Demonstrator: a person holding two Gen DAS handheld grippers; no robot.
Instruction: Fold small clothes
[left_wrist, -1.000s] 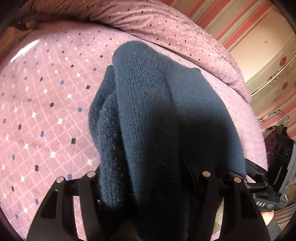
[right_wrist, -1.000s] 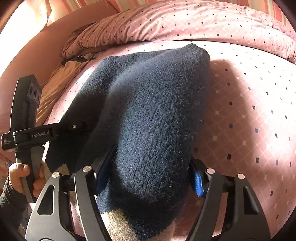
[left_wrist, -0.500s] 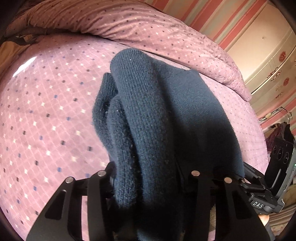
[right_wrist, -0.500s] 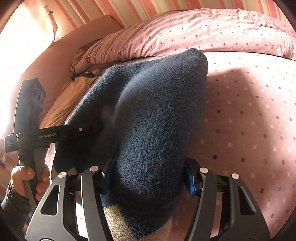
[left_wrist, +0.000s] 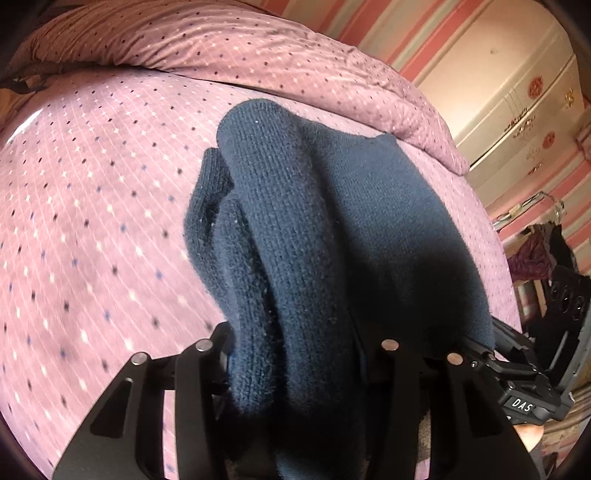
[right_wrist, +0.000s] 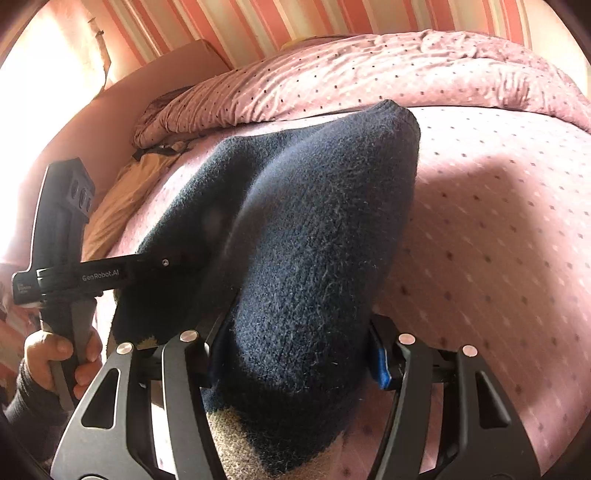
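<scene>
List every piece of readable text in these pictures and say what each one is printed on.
"GenRobot.AI": white print on the black bar of the left gripper, seen from the right wrist.
"DAS": white label on the black body of the right gripper, seen from the left wrist.
Small white print at the bar's left end: too small to read.

Left gripper (left_wrist: 295, 354) clamped on bunched navy knit garment (left_wrist: 332, 229), jaws having just closed further on it. Garment drapes forward from fingers over pink dotted bedsheet (left_wrist: 92, 221) (small diamond print). Rumpled duvet (left_wrist: 258, 55) behind. Right gripper body (left_wrist: 532, 391) at lower right edge, "DAS" label showing. Cream wardrobe (left_wrist: 517, 92) beyond.
</scene>
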